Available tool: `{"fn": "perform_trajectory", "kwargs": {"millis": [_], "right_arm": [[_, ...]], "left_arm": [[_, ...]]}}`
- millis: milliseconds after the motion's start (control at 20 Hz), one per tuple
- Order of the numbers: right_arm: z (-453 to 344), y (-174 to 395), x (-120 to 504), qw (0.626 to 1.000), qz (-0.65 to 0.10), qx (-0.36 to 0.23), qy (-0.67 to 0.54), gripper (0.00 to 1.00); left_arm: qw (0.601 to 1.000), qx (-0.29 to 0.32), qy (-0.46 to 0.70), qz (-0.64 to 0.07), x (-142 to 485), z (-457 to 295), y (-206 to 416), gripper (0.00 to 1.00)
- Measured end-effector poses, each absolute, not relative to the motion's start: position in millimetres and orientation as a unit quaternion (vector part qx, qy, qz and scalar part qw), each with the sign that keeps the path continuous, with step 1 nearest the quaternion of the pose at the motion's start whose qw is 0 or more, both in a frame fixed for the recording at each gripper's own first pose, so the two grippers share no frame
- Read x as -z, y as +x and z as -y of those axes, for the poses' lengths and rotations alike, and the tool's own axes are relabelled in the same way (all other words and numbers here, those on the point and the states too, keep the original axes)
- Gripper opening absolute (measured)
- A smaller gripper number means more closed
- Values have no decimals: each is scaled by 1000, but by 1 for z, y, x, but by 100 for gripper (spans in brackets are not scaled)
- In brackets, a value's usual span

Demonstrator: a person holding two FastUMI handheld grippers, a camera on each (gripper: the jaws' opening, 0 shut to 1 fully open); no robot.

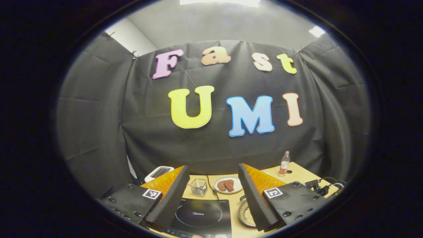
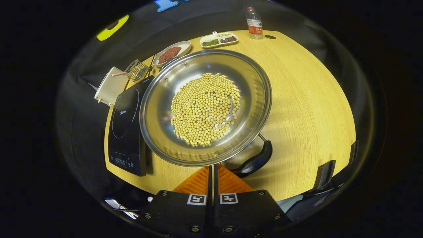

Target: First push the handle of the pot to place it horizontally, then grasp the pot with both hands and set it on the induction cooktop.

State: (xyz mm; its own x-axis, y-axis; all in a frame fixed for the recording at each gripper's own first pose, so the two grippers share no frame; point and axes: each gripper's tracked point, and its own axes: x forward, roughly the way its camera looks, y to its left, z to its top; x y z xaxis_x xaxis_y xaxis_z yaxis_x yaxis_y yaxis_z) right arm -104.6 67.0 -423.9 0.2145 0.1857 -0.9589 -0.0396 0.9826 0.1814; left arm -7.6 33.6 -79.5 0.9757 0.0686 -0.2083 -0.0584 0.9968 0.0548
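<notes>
Clearly, in the left gripper view the left gripper [image 1: 213, 193] hangs spread wide above the induction cooktop [image 1: 201, 215], the pot [image 1: 246, 215] just beside it. In the right gripper view the right gripper [image 2: 211, 173] is pressed together, empty, near the pot's handle [image 2: 254, 162]; a rough push could spill the soybeans [image 2: 205, 109] on the wooden table [image 2: 310, 99], walled by black cloth.

Wooden table [image 2: 307, 99] – induction cooktop [image 2: 127, 132], pot [image 2: 205, 105] (beans inside), bottle [image 2: 253, 23], plates
</notes>
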Motion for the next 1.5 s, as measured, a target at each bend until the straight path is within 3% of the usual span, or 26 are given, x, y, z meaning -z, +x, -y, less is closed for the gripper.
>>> {"fn": "perform_trajectory", "kwargs": {"millis": [1500], "right_arm": [[24, -53, 433, 784, -618, -22, 46, 1]], "left_arm": [[991, -31, 31, -125, 89, 7, 4, 99]]}}
